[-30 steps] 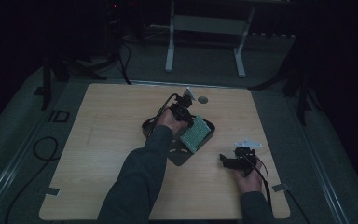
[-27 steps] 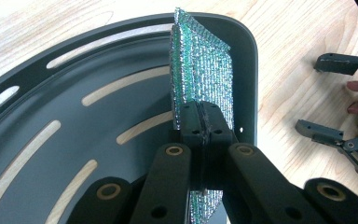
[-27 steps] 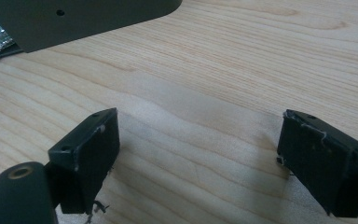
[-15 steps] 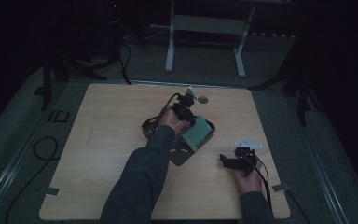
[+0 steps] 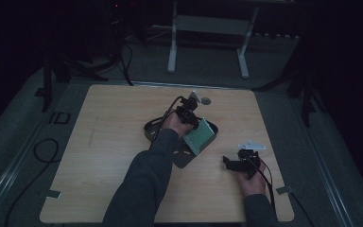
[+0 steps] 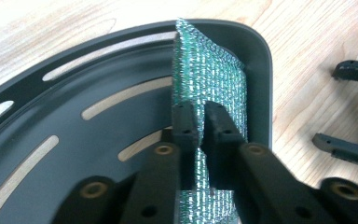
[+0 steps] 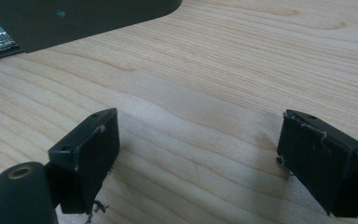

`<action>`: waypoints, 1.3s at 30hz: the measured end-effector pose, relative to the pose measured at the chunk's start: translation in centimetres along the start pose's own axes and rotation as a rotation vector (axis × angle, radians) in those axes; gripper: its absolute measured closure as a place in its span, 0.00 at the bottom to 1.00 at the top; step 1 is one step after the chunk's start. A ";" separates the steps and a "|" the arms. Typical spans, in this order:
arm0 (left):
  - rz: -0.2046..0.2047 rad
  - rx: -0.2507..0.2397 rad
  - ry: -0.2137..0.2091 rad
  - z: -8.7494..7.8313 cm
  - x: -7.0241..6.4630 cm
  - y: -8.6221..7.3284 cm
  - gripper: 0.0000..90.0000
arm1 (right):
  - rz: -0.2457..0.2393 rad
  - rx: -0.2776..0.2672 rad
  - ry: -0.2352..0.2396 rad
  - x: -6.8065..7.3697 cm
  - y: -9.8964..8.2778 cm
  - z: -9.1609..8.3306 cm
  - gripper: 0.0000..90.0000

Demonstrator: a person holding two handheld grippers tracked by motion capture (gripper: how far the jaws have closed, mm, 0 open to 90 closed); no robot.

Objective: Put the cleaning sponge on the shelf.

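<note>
The left gripper [image 6: 199, 126] is pinching the green scouring pad [image 6: 214, 84] on edge against the dark slotted tray [image 6: 51, 121], seemingly to scrub it, while the right gripper [image 7: 196, 158] is waiting with jaws wide, holding nothing, over the wooden table [image 7: 242, 70].

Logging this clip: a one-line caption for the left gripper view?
Left tool pinches a green mesh scouring pad upright over a dark slotted tray.

A small grey disc [image 5: 206, 100] lies near the wooden table's [image 5: 113, 142] far edge. A white metal frame [image 5: 208, 23] stands beyond it, and a black cable [image 5: 42, 151] loops on the floor off its left edge.
</note>
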State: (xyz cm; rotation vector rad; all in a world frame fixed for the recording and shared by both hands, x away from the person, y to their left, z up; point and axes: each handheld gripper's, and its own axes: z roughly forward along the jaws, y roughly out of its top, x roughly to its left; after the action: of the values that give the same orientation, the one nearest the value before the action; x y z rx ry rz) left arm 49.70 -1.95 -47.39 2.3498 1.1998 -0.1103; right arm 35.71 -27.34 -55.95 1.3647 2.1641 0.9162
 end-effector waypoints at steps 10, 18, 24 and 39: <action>-0.023 0.023 0.007 1.1 0.6 -0.6 0.79 | 0.001 0.000 0.000 0.0 0.0 0.0 0.14; -0.032 0.026 0.007 1.7 0.8 -0.7 0.72 | 0.000 0.000 0.000 0.0 0.0 0.0 0.14; -0.043 0.029 0.001 2.3 1.0 -0.9 0.67 | 0.001 0.001 0.000 0.0 0.0 0.0 0.14; -0.043 0.002 0.028 2.3 1.0 -1.0 0.62 | 0.001 0.001 0.000 0.0 0.0 0.0 0.14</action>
State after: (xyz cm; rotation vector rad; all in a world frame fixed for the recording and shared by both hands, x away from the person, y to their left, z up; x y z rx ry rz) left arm 49.88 -1.80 -50.01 2.3350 1.2637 -0.0936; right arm 35.70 -27.33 -55.95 1.3665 2.1639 0.9160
